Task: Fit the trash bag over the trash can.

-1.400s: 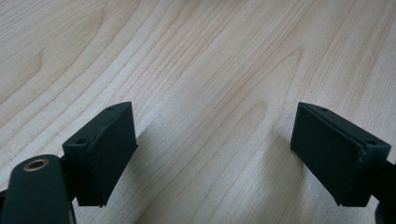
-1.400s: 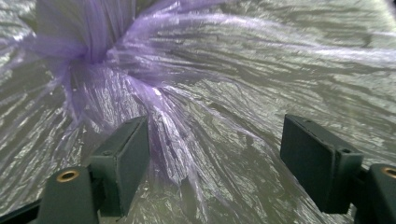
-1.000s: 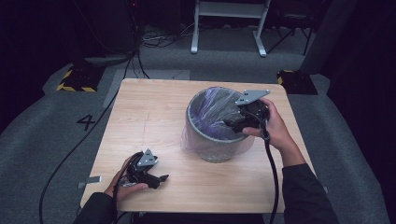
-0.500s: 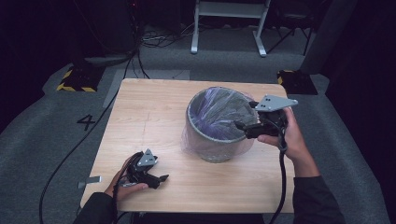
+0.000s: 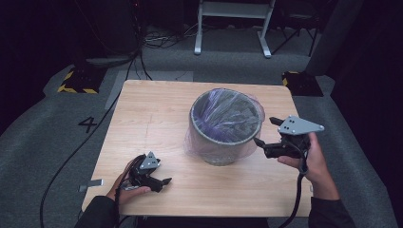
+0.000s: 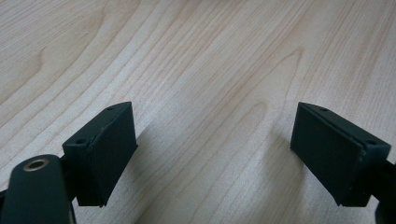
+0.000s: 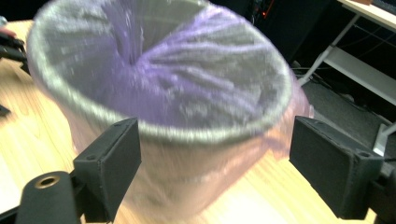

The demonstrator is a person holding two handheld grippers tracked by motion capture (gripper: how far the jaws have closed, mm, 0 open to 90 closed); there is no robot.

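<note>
A grey mesh bin [image 5: 225, 137] lined with a thin purple bag [image 5: 228, 110] stands upright on the wooden table [image 5: 152, 114], right of centre. My right gripper [image 5: 265, 131] hovers just off the bin's right side and points at it. Its jaws have just been opening and stand open; in the right gripper view the bin [image 7: 163, 107] fills the space ahead of the right gripper [image 7: 212, 140], untouched by the pads. My left gripper [image 5: 164, 183] rests low over the table's near left part. Bare wood lies between the wide-apart jaws of the left gripper [image 6: 219, 149].
The bag's loose edge [image 5: 195, 145] hangs down the bin's outside. Beyond the table are grey floor, cables [image 5: 157, 42] and a white metal frame [image 5: 233, 23]. The right gripper's cable [image 5: 298, 194] trails along the forearm.
My right gripper has moved from over the bin's right rim out to the right and slightly nearer the person, now beside the bin. The left gripper has stayed put.
</note>
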